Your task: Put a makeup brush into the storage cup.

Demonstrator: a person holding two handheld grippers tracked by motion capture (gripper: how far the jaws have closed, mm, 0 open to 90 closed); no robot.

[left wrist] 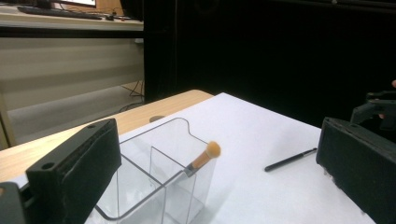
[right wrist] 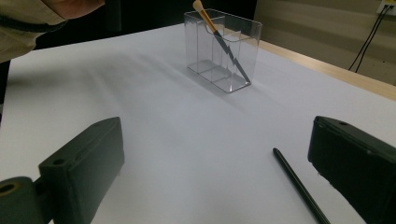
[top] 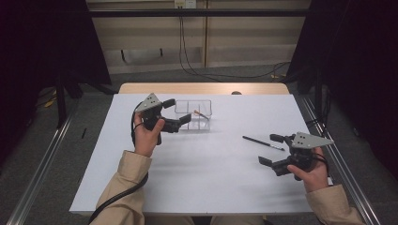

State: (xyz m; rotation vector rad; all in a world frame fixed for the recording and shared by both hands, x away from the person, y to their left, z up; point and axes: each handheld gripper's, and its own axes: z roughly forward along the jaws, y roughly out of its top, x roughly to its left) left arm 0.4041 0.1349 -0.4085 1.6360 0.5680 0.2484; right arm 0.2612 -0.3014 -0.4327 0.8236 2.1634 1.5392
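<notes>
Left tongs [top: 179, 112] released beside the clear box [top: 201, 108], right tongs [top: 271, 150] released near the black pen [top: 263, 143] lying mid-table, left gripper view shows the brush [left wrist: 204, 158] leaning in the box — orange tip up, white table [top: 202, 178] bare between hands, pen well off the edges

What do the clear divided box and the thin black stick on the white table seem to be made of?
Clear divided box: likely glossy acrylic or hard plastic; see-through walls, bright edges. Thin black stick: smooth, slightly shiny, perhaps plastic or coated metal; unclear.
</notes>
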